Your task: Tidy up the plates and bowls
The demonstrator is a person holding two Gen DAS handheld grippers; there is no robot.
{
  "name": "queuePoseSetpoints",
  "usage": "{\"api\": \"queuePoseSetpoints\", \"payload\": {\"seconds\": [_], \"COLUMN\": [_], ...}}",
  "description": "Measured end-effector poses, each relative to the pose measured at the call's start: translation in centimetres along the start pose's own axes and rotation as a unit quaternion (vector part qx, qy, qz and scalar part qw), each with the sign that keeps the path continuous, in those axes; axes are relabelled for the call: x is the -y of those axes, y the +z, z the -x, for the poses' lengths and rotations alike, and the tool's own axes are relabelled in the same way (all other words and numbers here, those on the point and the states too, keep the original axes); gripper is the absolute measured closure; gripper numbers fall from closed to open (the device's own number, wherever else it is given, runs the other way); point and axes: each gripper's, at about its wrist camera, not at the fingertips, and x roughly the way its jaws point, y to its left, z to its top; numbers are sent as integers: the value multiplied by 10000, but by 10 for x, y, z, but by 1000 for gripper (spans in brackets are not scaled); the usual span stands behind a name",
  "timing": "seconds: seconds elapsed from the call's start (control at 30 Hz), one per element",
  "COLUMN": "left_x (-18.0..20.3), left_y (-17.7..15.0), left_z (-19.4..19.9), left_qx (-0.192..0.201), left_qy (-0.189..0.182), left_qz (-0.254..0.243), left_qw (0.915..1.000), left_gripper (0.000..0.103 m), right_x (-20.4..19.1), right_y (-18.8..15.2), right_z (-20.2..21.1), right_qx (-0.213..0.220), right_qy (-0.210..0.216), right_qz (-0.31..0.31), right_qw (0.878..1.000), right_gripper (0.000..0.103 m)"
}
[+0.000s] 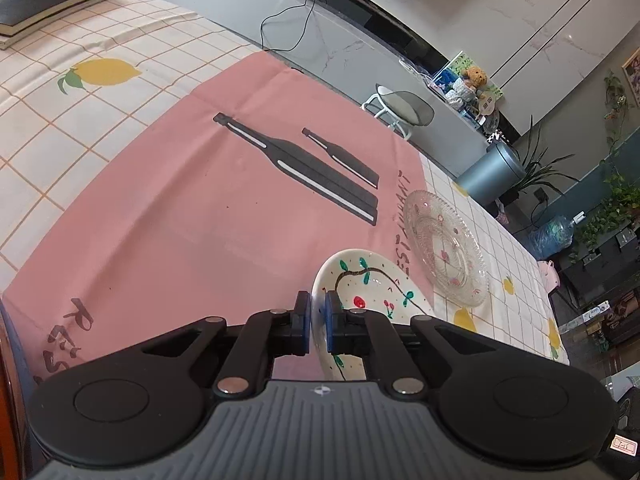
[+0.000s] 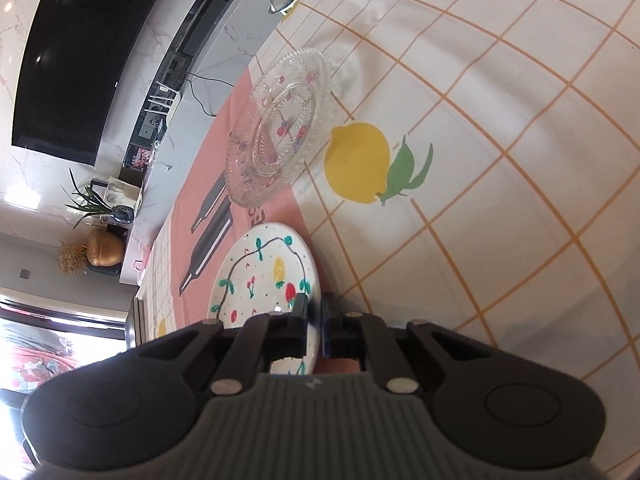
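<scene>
Ceramic painted plate (image 1: 362,280): white, fruit-and-vine pattern, on pink cloth (image 1: 180,208), near glass plate (image 1: 446,248).
Left gripper (image 1: 318,312): clenched on painted plate's rim, pads either side.
Right gripper (image 2: 316,312): likewise clamped on rim, opposite edge.
Glass plate: clear, beaded, straddling pink cloth's edge, just beyond painted plate, untouched.
Step, judged: you have two-handed grasp; lift not begun.
Next: raise level, both hands together, set onto or beside glass plate.
Hidden: near rim behind gripper bodies; bowls not visible.

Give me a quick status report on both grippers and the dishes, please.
Left gripper shut on painted plate rim. Right gripper shut on its opposite rim. Glass plate beyond, apart. Nothing in the way.
</scene>
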Motion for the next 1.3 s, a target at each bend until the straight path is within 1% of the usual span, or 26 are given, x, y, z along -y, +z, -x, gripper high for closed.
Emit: {"api": "queuePoseSetpoints", "payload": {"seconds": [0.2, 0.27, 0.37, 0.67, 0.87, 1.07, 1.3], "left_x": [6, 5, 2, 3, 4, 0, -8], "left_y": [2, 0, -4, -21, -31, -41, -57], "left_z": [12, 17, 23, 43, 64, 81, 92], "left_qx": [5, -8, -22, -41, 20, 36, -93], "left_qy": [-25, -18, -24, -116, -133, -197, -166], "left_qz": [-38, -39, -12, 17, 45, 93, 101], "left_qw": [10000, 10000, 10000, 9999, 9999, 9998, 9998], "left_gripper": [96, 96, 96, 96, 96, 96, 95], "right_x": [2, 0, -2, 11, 15, 3, -1], "right_y": [-4, -8, -13, -34, -51, -64, -79], "right_z": [6, 11, 17, 43, 61, 82, 97], "right_qx": [-29, -9, 6, 13, -57, -46, -110], "right_qy": [102, 134, 138, 301, 295, 205, -18], "right_qz": [-252, -226, -179, -409, -523, -247, -34], "right_qw": [9996, 9997, 9997, 9987, 9982, 9995, 9999], "right_gripper": [98, 99, 99, 99, 99, 99, 99]}}
